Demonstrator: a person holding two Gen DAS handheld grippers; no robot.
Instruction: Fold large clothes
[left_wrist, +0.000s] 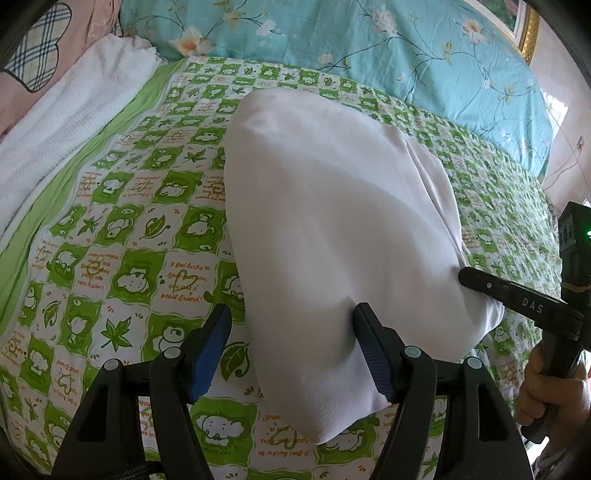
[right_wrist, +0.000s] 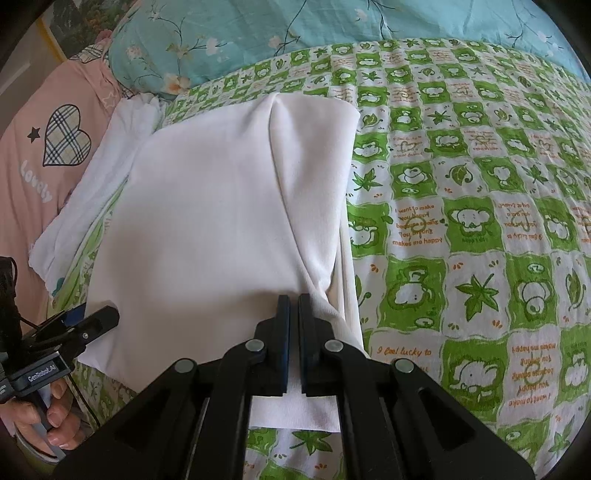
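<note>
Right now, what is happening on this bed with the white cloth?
A person is folding a white garment on a green patterned bedsheet, with tongs in each hand. The right tongs are shut on the garment's near edge. The left tongs are open, with one finger on the cloth. The garment already lies partly folded.

I lose the white garment's (right_wrist: 221, 221) near hem under my right tool (right_wrist: 290, 306), the framed picture (left_wrist: 517, 22) is cut by the edge, and the bedsheet (left_wrist: 129, 240) lettering blurs farther off.
</note>
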